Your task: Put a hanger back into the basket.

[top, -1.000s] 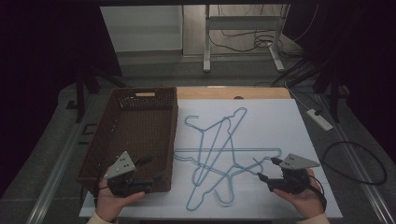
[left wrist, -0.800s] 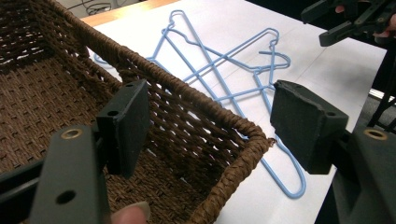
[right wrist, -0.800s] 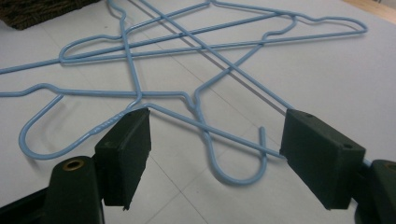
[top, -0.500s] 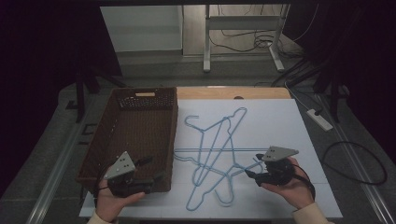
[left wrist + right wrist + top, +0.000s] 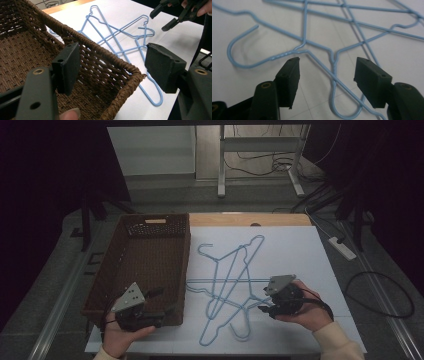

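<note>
Several light blue wire hangers [image 5: 227,282] lie tangled on a white sheet [image 5: 300,255]. My right gripper [image 5: 261,303] points left at their near right side. In the right gripper view its jaws [image 5: 327,75] stand open low over the hanger wires [image 5: 304,47], with a hook neck between them and untouched. They have just been closing. My left gripper [image 5: 162,302] is open at the near right corner of a brown wicker basket [image 5: 185,265]. Its jaws [image 5: 113,67] straddle the basket rim [image 5: 105,56] without pressing it.
The basket is empty and takes up the left of the sheet. In the left gripper view the right gripper [image 5: 165,17] shows beyond the hangers [image 5: 120,30]. A wooden table edge [image 5: 280,219] runs along the back. A power strip [image 5: 342,247] and cable [image 5: 380,295] lie on the floor at right.
My right gripper has moved left across the sheet to the hangers. The left gripper, basket and hangers have stayed where they were.
</note>
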Available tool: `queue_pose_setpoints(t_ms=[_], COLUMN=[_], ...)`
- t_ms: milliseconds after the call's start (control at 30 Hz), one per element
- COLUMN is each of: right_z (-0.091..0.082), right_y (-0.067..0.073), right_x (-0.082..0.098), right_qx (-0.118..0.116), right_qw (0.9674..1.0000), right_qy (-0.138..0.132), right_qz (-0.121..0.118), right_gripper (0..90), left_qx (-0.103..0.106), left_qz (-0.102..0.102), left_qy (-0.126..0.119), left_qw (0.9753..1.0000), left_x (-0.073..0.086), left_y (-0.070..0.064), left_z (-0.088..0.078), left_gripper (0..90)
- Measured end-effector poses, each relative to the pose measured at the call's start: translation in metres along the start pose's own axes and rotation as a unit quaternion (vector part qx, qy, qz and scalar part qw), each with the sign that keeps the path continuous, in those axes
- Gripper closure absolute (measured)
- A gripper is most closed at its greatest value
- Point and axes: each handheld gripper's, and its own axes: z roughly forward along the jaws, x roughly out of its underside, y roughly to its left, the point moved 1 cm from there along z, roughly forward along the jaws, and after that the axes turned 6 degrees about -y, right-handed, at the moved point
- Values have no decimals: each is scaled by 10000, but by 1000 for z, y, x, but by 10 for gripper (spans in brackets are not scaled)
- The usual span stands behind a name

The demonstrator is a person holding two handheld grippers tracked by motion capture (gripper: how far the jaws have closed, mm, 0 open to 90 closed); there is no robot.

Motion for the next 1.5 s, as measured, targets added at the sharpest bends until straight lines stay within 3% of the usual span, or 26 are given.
queue_pose_setpoints(t_ms=[100,200,400,633,867,967,1100,1133,1267,1333,1367,1400,1433,1500], right_z=[10,21,40,61,69,70,68,66,58,52,47,45,40,36], right_y=[-4,-4,-4,0,2,2,1,-1,-4,-6,-8,-9,-12,-16], right_x=[-6,-12,-20,-27,-29,-29,-29,-29,-28,-28,-29,-29,-30,-30], right_qx=[-295,-507,-829,-1043,-1159,-1188,-1169,-1170,-1159,-1142,-1089,-1021,-913,-783], right_qw=[9986,9946,9809,9605,9523,9510,9536,9564,9606,9657,9706,9733,9788,9858], right_qy=[296,588,1128,1646,1843,1840,1759,1726,1570,1442,1383,1355,1309,1150], right_qz=[-316,-681,-1351,-1987,-2139,-2180,-2147,-2046,-1978,-1835,-1640,-1546,-1284,-937], right_gripper=[408,433,492,658,811,830,867,865,871,873,873,873,874,875], left_qx=[4,5,11,12,15,15,13,14,18,14,14,20,14,21], left_qz=[1,-6,11,10,10,9,13,15,19,13,15,14,23,29], left_qy=[6,9,32,28,35,36,37,36,32,33,33,30,29,30], left_qw=[10000,10000,10000,10000,10000,10000,10000,10000,10000,10000,10000,10000,10000,10000], left_x=[0,0,1,1,1,1,1,1,1,1,1,1,1,0], left_y=[0,0,1,0,0,0,0,0,0,0,0,0,0,-1], left_z=[0,0,1,1,2,2,2,1,1,1,2,2,2,2], left_gripper=[296,296,296,296,296,296,296,296,296,296,296,296,296,296])
